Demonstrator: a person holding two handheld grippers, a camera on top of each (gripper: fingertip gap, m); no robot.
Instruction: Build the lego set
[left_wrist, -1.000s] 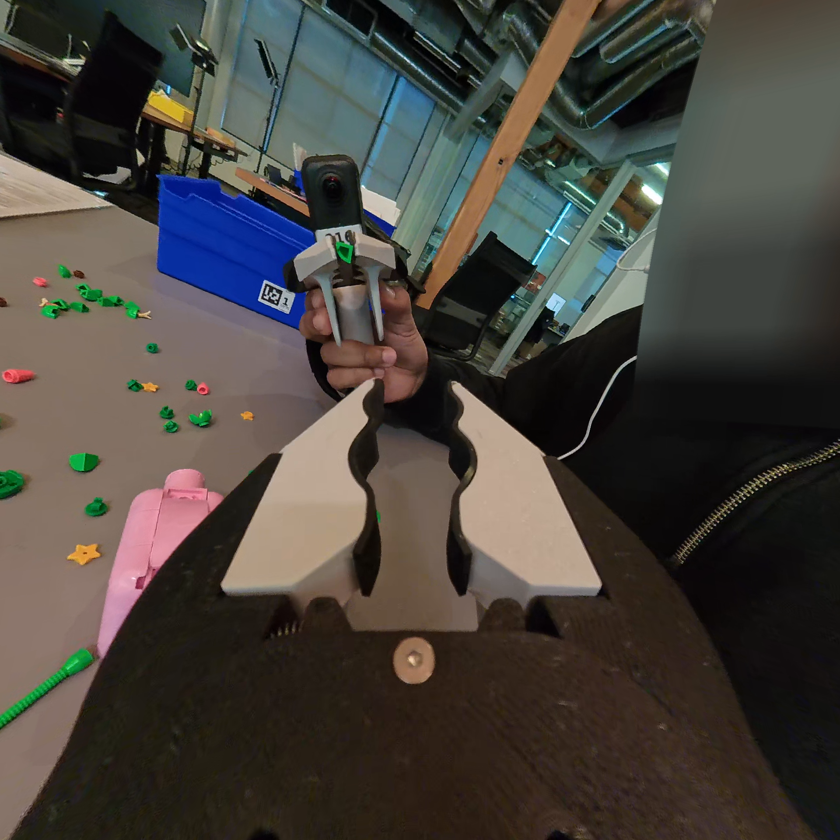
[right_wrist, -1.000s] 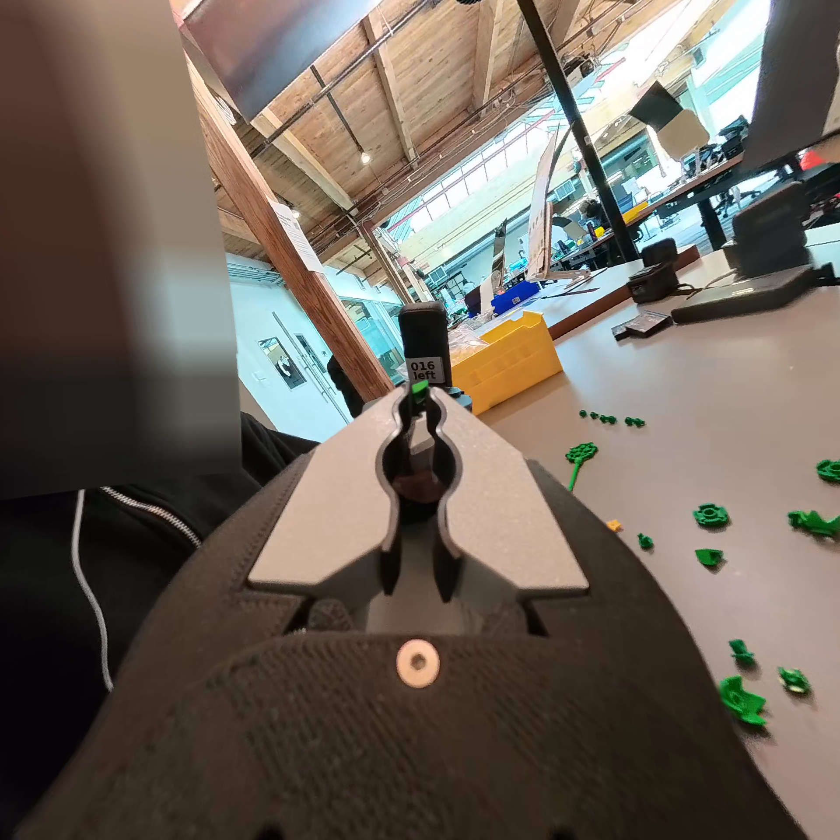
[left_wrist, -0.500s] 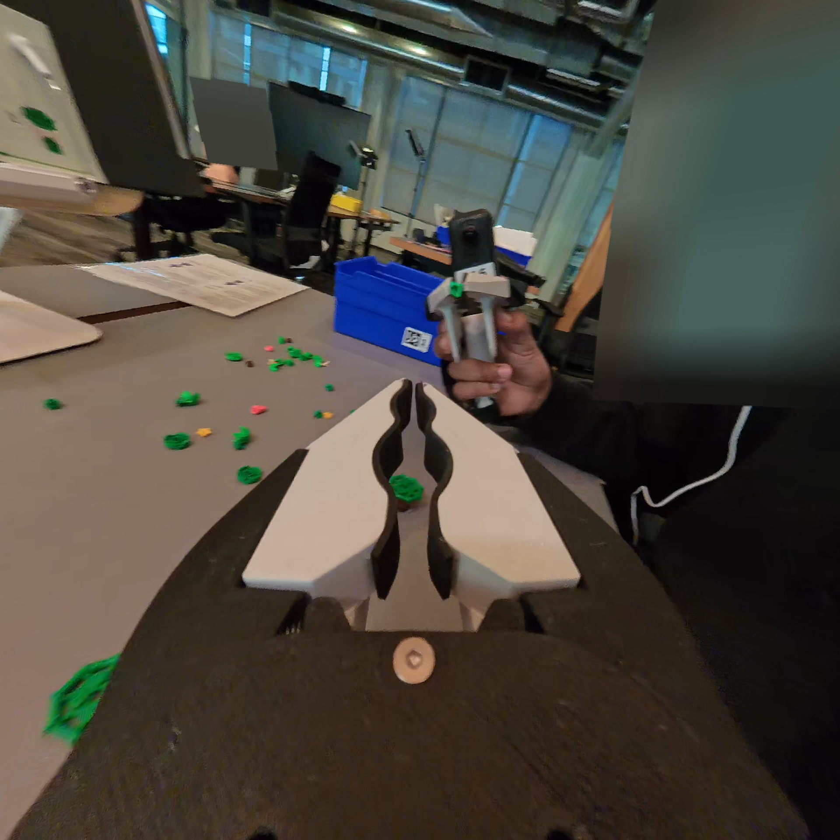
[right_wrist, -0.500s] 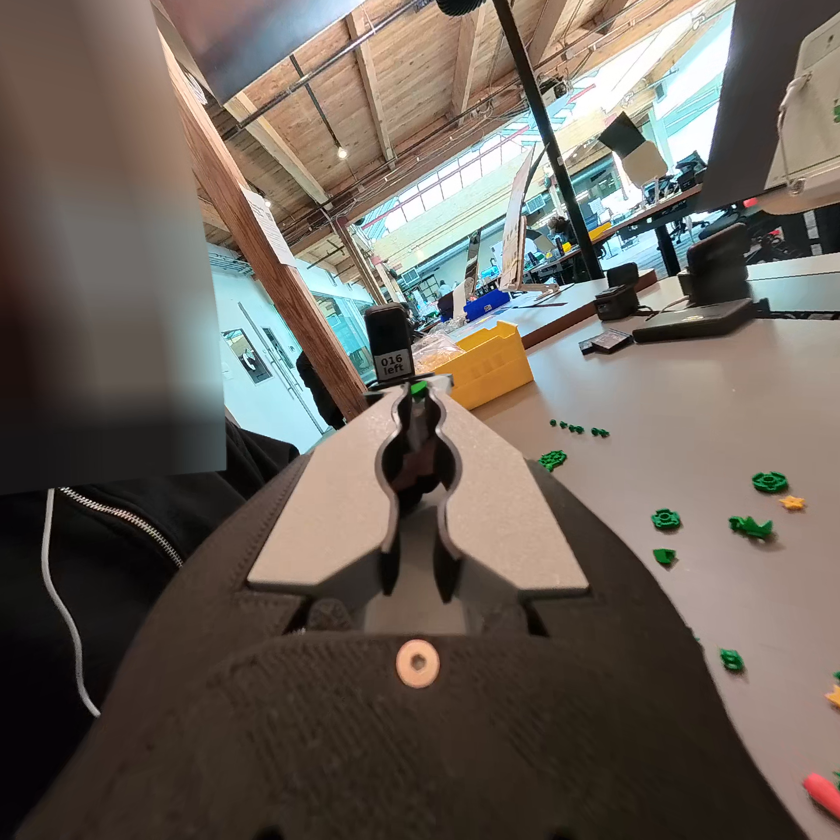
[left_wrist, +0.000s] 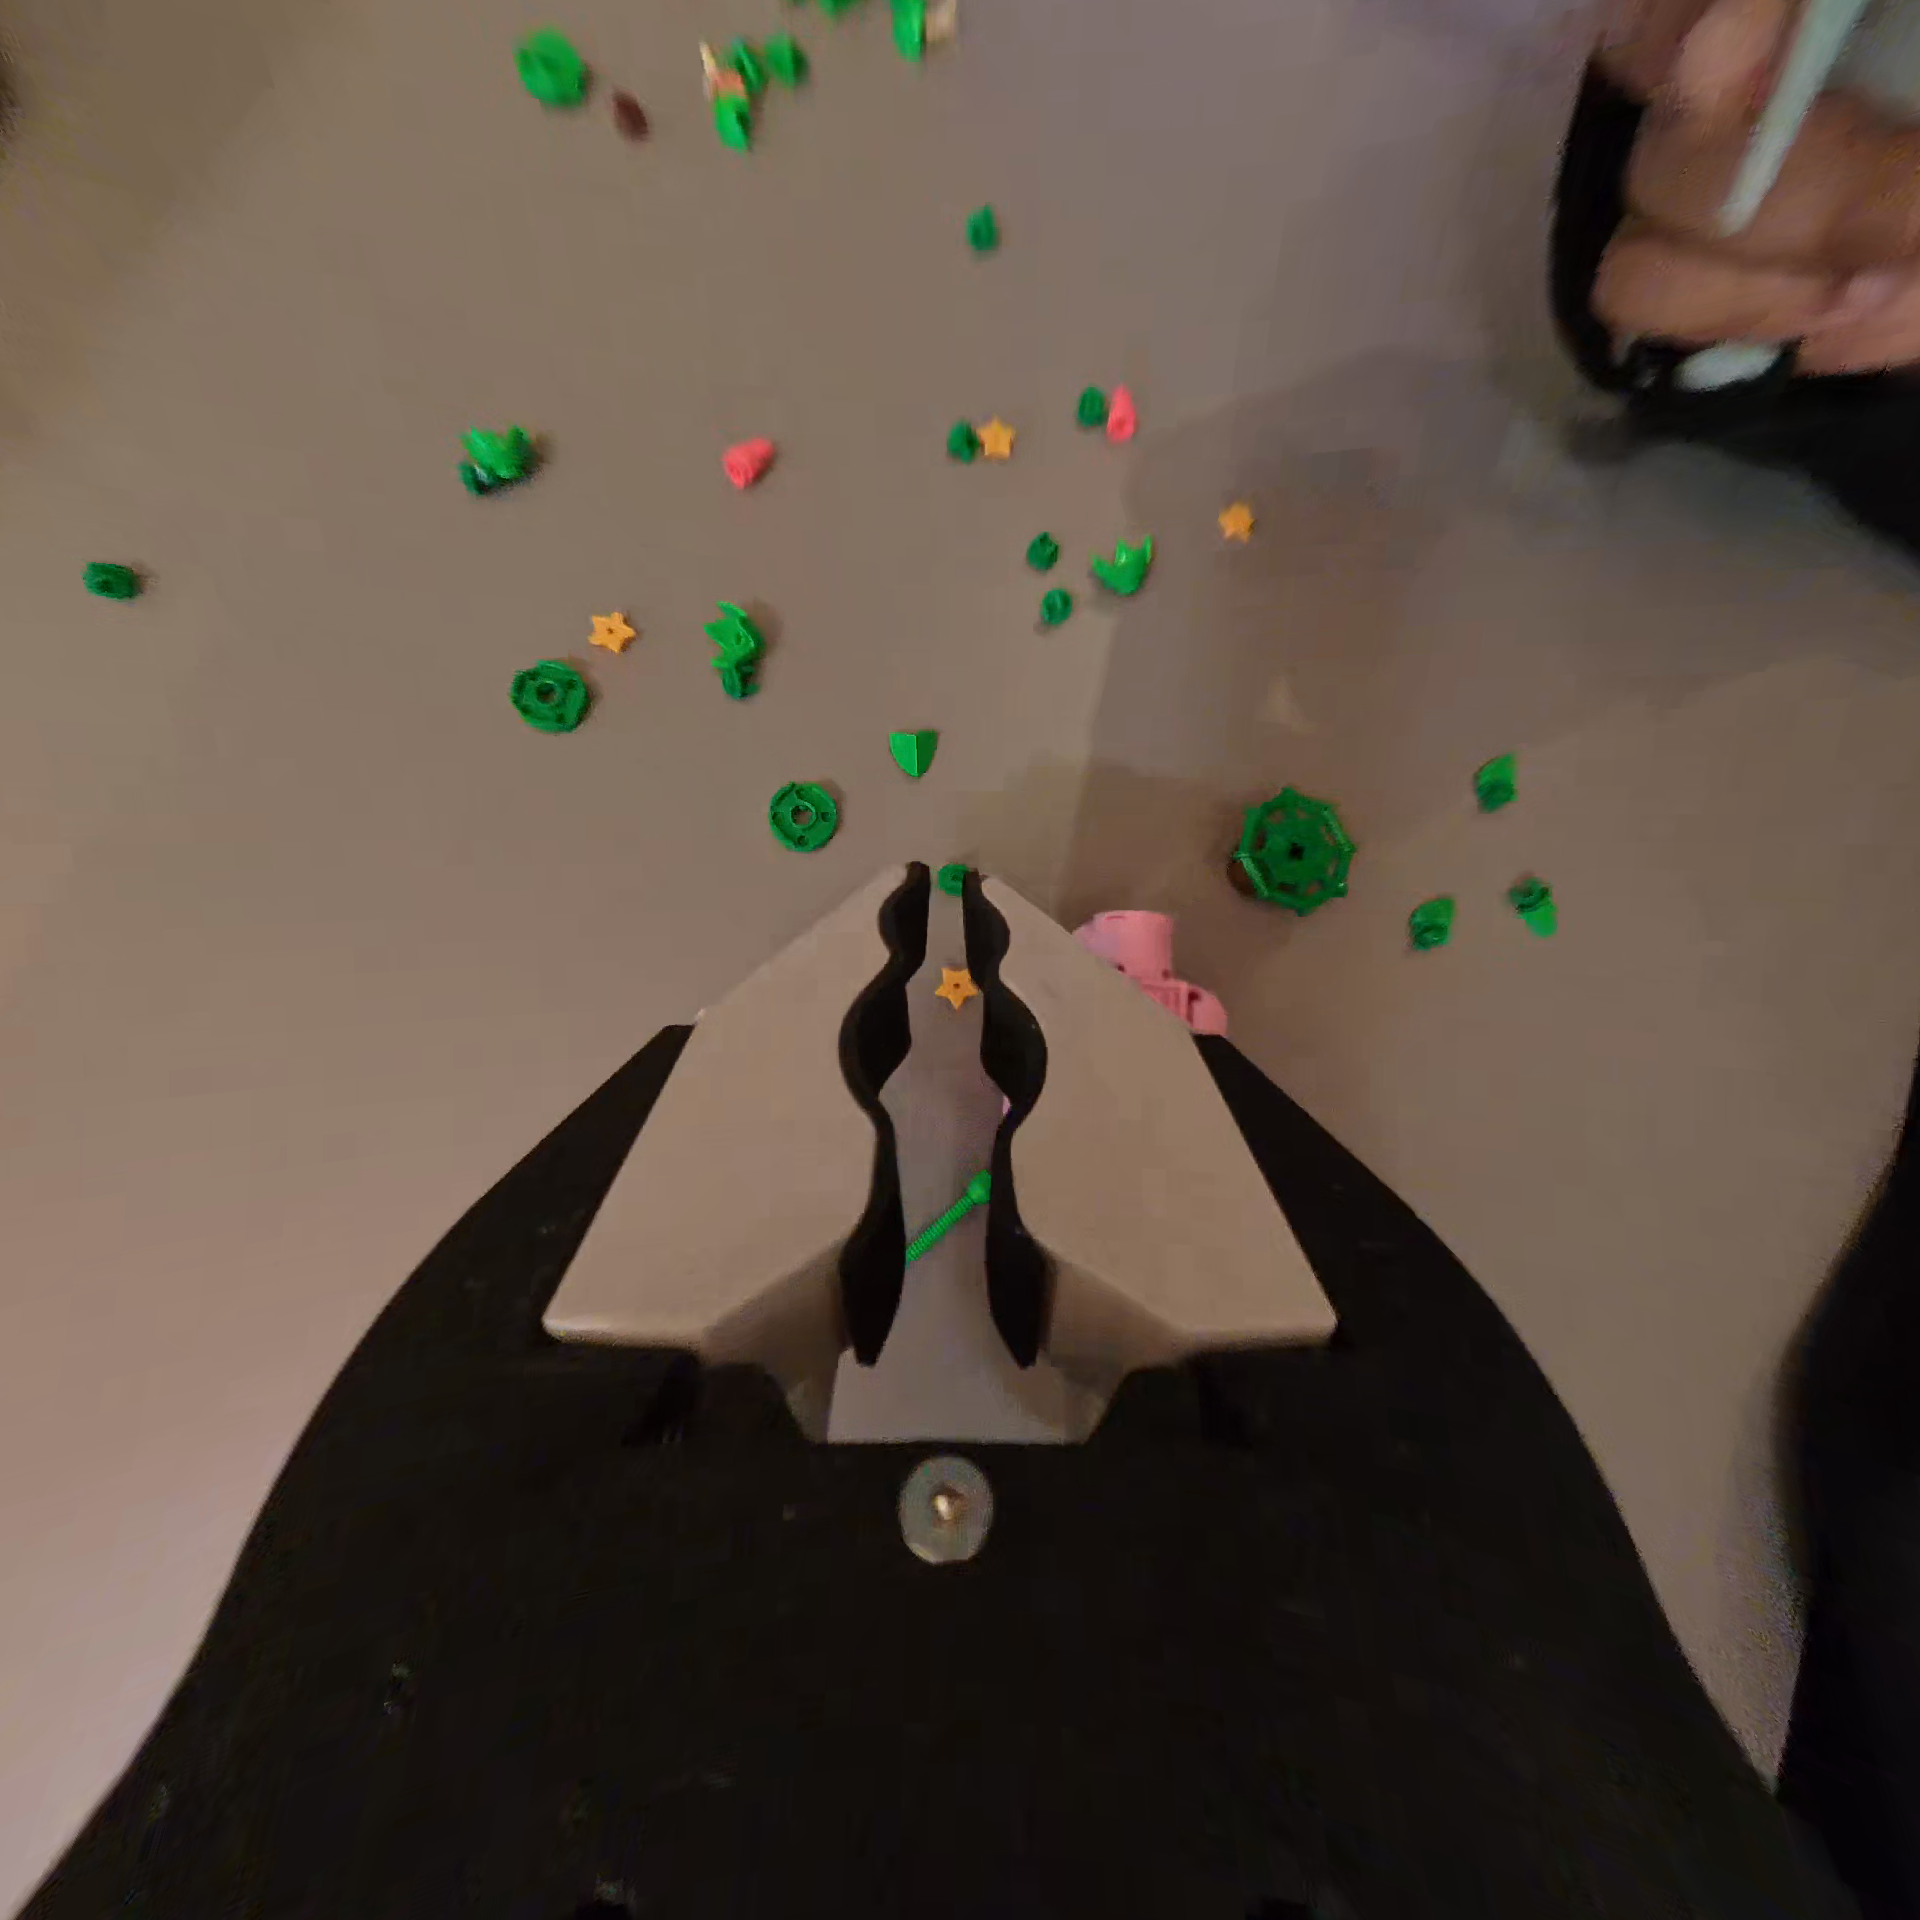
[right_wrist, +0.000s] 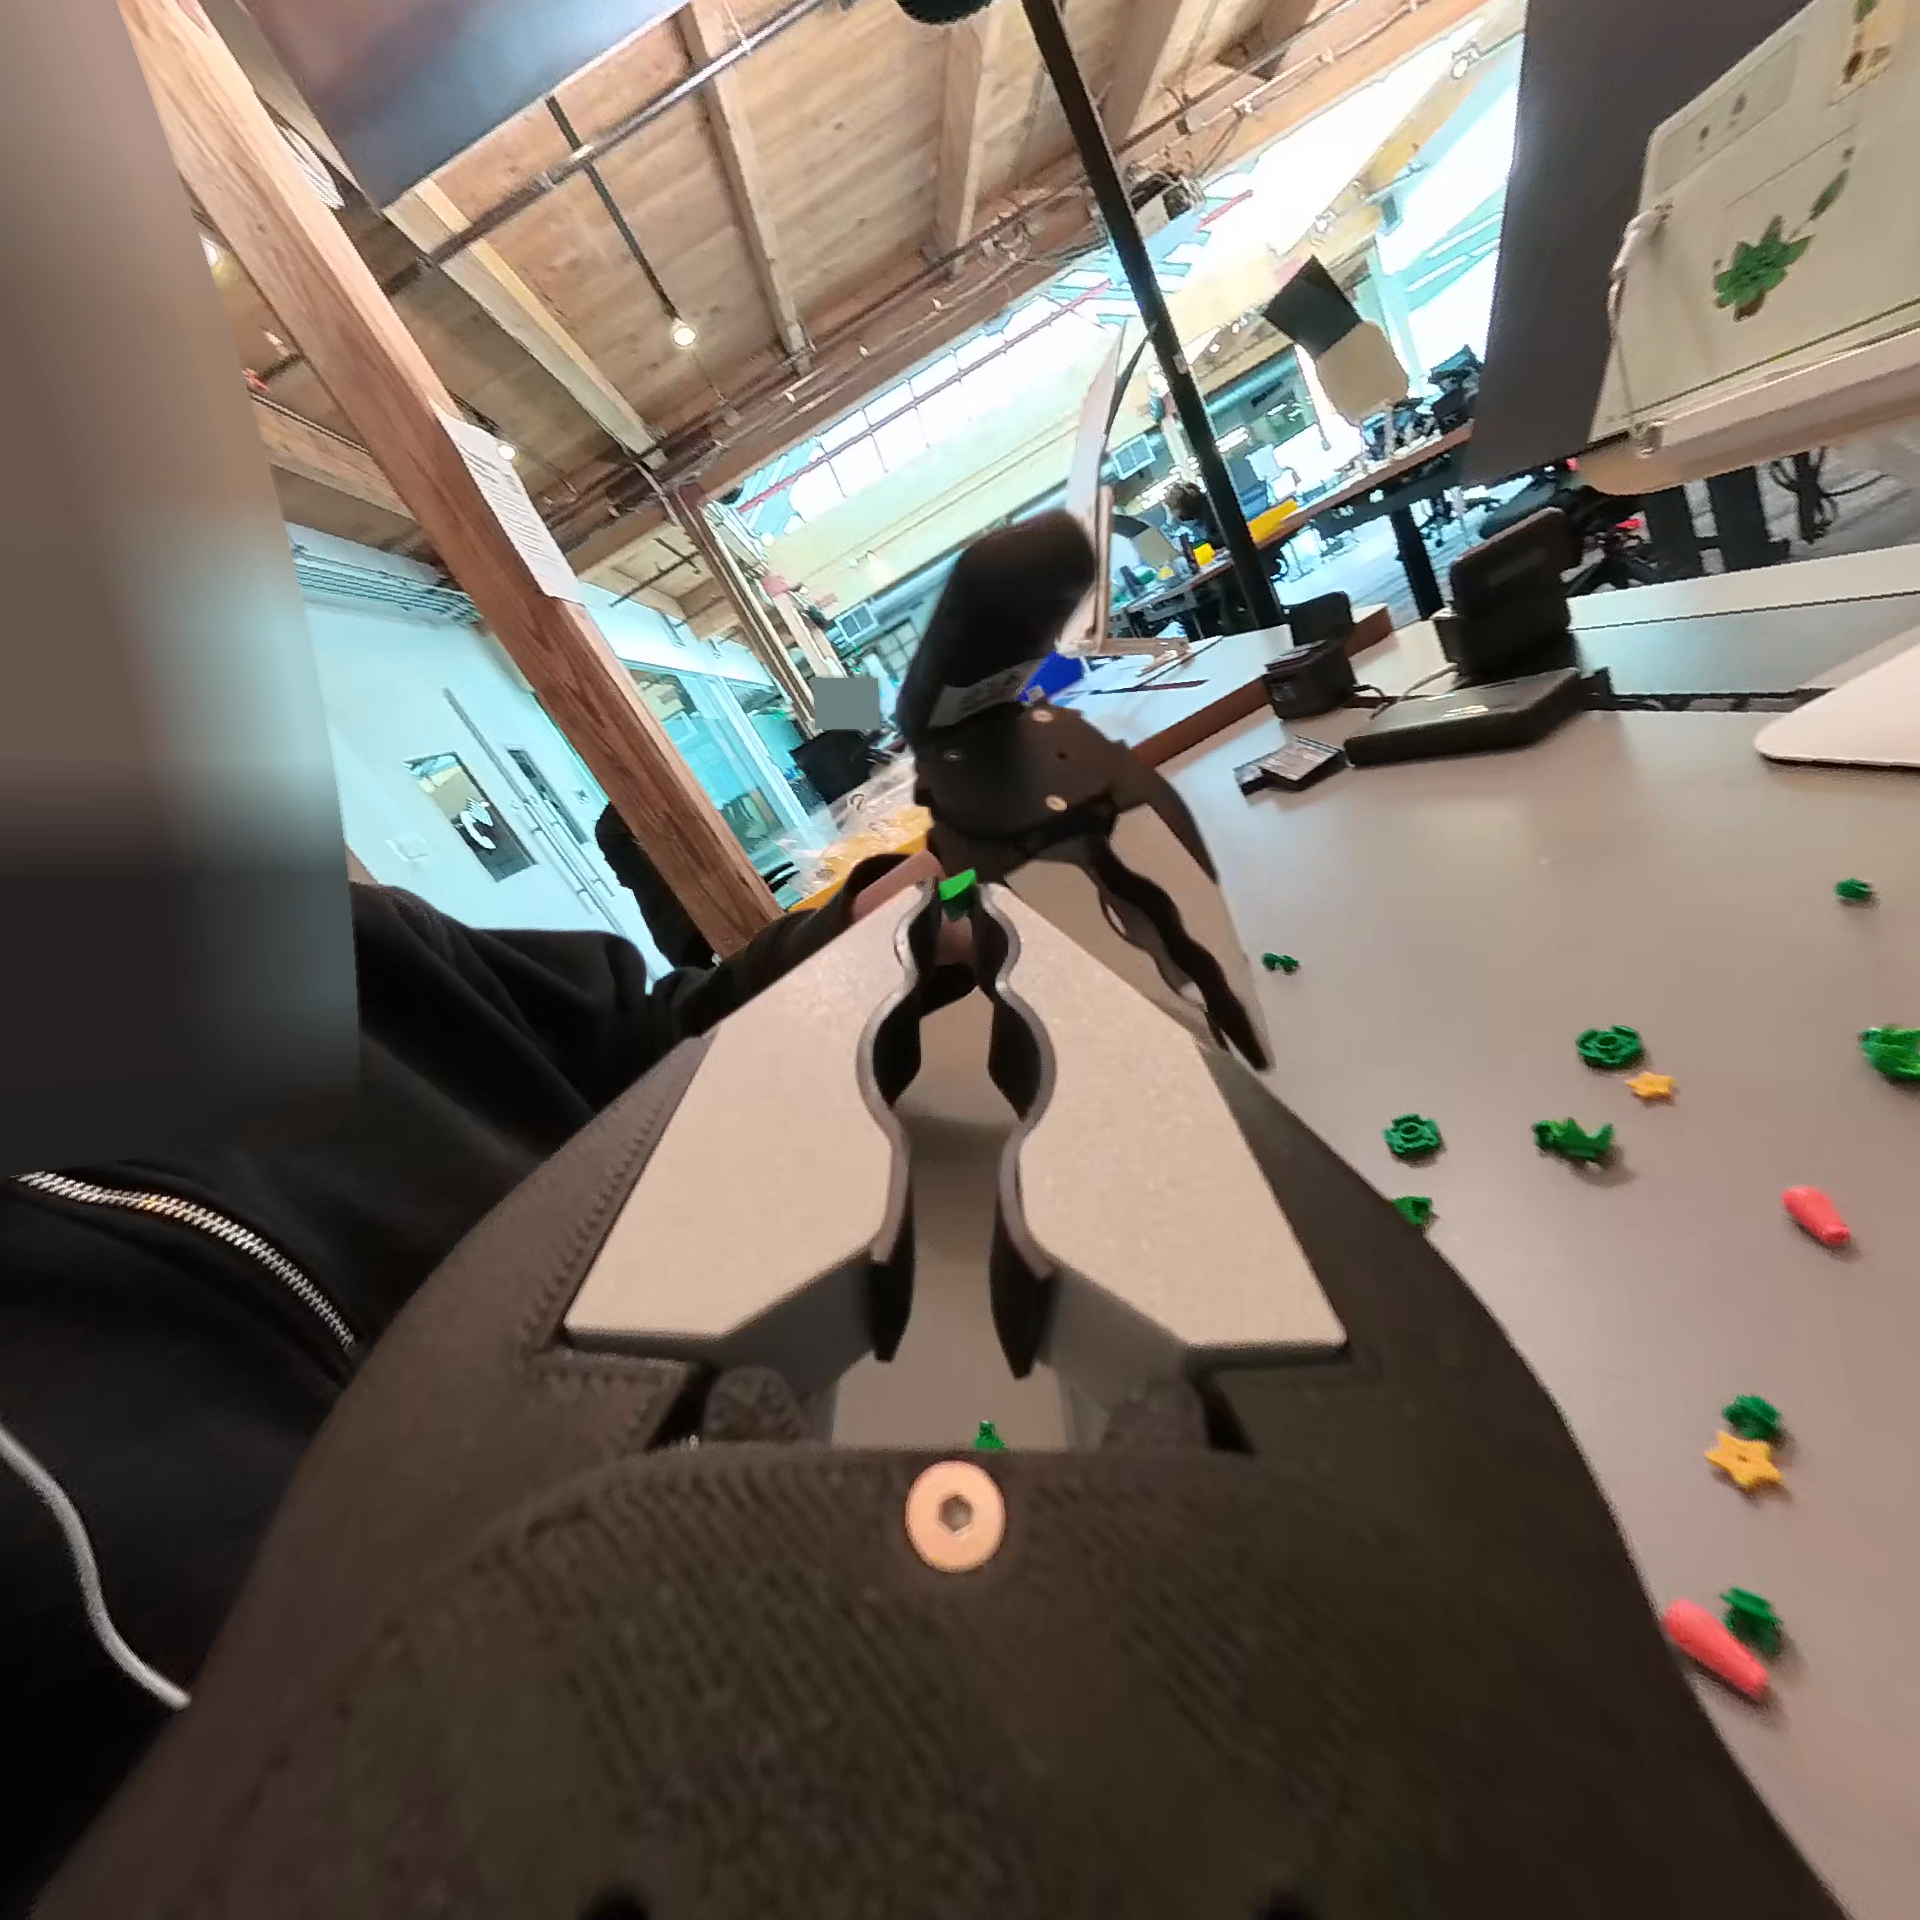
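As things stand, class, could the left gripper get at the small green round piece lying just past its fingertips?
Probably yes. The left gripper points down at the table with its jaws slightly apart, and the small green round piece lies right at the tips. Nothing lies between them; the yellow star sits farther back.

Left wrist view: mounted behind the left gripper (left_wrist: 940, 878), aimed steeply down at the grey table (left_wrist: 312, 935), near enough to show single scattered pieces such as a green wheel-shaped piece (left_wrist: 1294, 852). Right wrist view: mounted behind the right gripper (right_wrist: 956, 914), tilted slightly upward and level across the table (right_wrist: 1507, 935), taking in ceiling beams (right_wrist: 831, 208) and far desks. Shared: the same tabletop with its loose green, yellow and pink pieces. Left gripper (right_wrist: 1236, 1023) also visible in the right wrist view, just beyond the right gripper's tips, pointing down.
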